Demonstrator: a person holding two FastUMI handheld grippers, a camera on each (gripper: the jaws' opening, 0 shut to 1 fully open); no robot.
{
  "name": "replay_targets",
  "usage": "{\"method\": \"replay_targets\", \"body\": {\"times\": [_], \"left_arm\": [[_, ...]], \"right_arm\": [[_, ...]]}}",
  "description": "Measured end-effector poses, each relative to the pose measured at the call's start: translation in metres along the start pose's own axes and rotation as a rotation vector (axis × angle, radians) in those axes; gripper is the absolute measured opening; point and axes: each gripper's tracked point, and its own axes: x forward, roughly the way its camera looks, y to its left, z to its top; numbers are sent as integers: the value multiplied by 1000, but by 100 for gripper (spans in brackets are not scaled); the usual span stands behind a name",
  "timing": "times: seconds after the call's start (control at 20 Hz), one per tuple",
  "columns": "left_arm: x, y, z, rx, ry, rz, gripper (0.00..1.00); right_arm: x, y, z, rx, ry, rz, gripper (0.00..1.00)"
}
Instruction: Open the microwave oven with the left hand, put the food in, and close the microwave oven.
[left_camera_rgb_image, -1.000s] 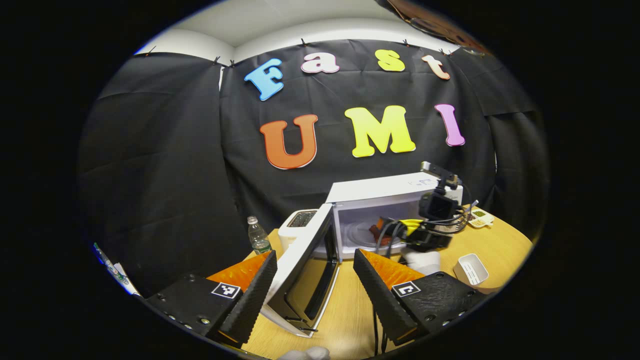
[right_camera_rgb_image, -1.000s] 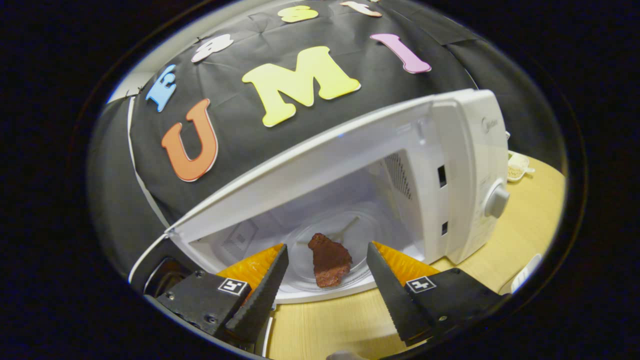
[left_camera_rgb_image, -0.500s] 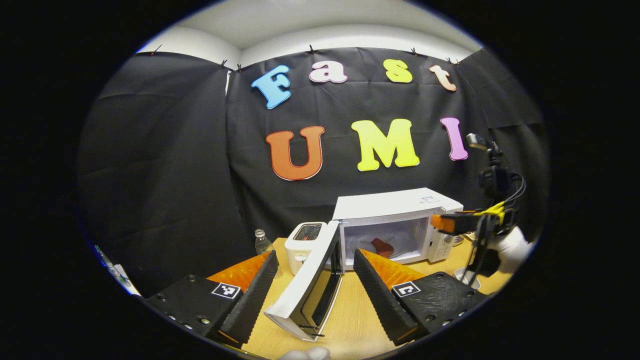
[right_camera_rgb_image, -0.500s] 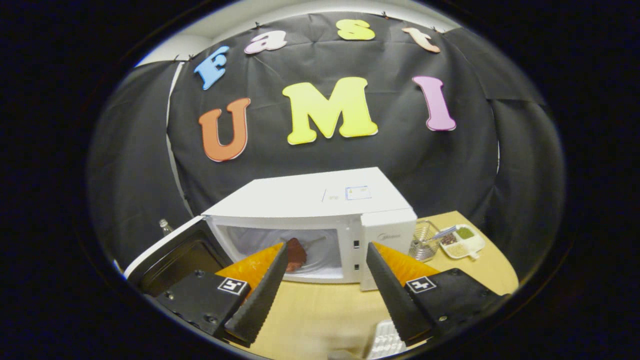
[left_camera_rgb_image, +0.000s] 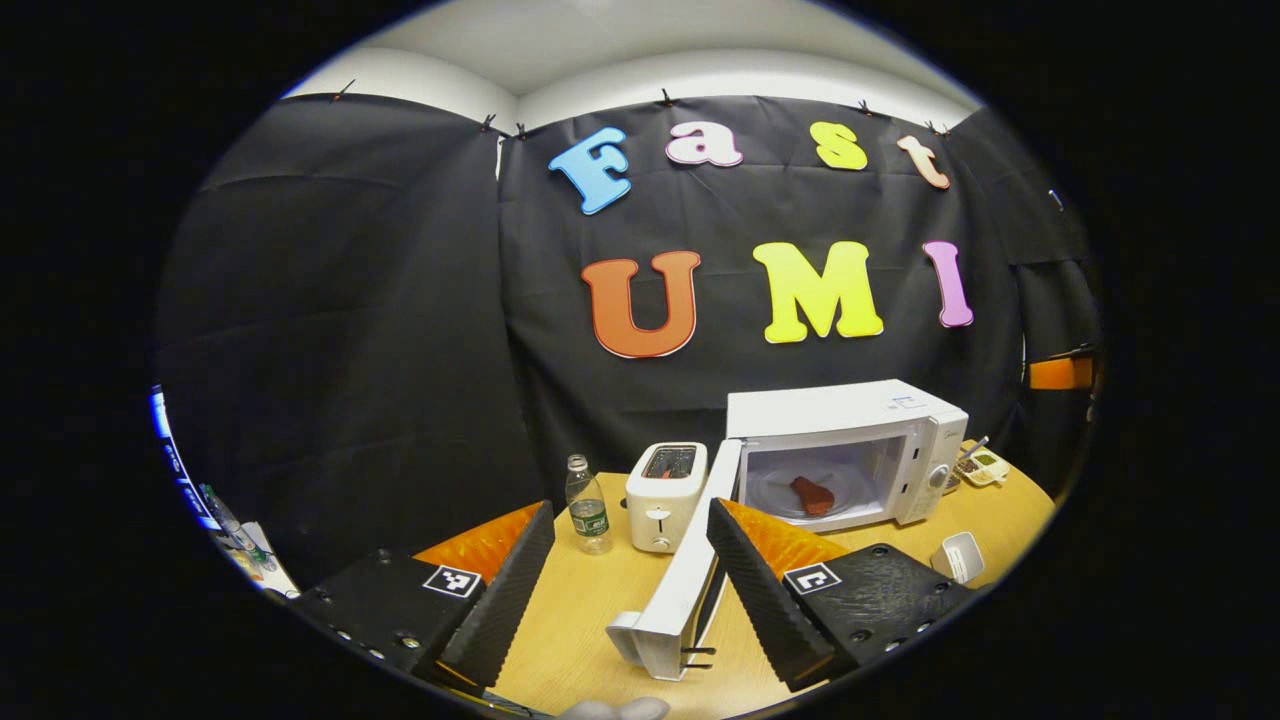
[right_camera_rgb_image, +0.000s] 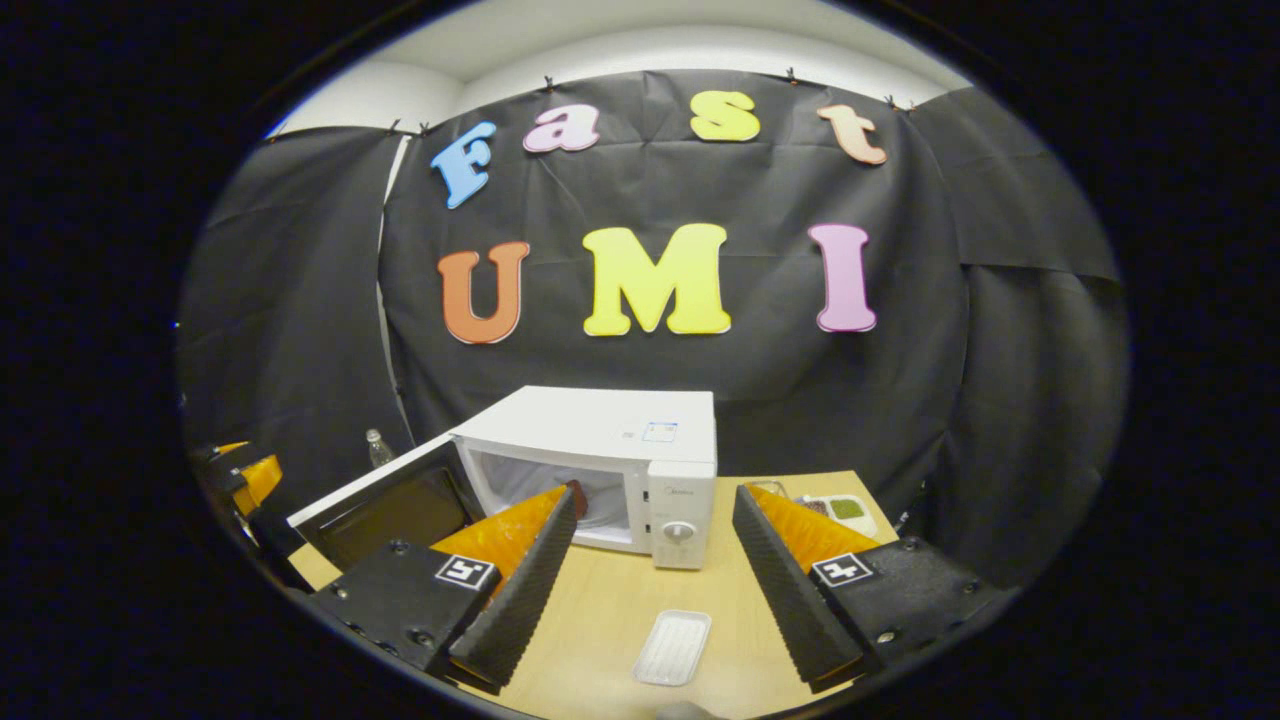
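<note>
Left gripper view puts your left gripper (left_camera_rgb_image: 630, 580), fingers apart and empty, behind the open door (left_camera_rgb_image: 685, 590); swing carelessly and the toaster (left_camera_rgb_image: 665, 497) gets knocked.

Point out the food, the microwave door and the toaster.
food (left_camera_rgb_image: 811, 495), left gripper view, its middle.
microwave door (left_camera_rgb_image: 690, 580), left gripper view, its white edge.
toaster (left_camera_rgb_image: 663, 500), left gripper view, its front face.
</note>
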Motion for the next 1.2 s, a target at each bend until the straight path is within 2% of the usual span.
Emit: {"method": "replay_targets", "body": {"times": [0.15, 0.2, 0.25, 0.4, 0.45, 0.55, 0.6, 0.7, 1.05, 1.2], "left_arm": [[3, 17, 2, 6, -10, 26, 94], [5, 22, 3, 5, -15, 33, 94], [6, 28, 3, 4, -17, 45, 94], [12, 44, -9, -6, 6, 73, 94], [12, 49, -14, -5, 10, 81, 87], [12, 53, -23, 7, 11, 77, 52], [14, 62, -27, 20, 9, 109, 35], [19, 70, -49, 23, 58, 106, 0], [37, 68, -123, -46, 167, 57, 0], [38, 51, -139, -61, 188, 3, 0]], "right_arm": [[-24, -17, 4, 14, 5, -34, 92], [-28, -21, 2, 2, 13, -47, 100], [-32, -25, 1, -9, 21, -58, 92], [-40, -28, 2, 14, 27, -64, 92], [-43, -30, 2, 21, 30, -69, 92], [-47, -29, 3, 33, 33, -71, 92], [-49, -29, 4, 28, 36, -73, 92], [-54, -30, 7, 11, 34, -82, 92], [-71, -36, 6, -4, 51, -113, 92], [-78, -39, 6, -7, 64, -134, 92]]}}
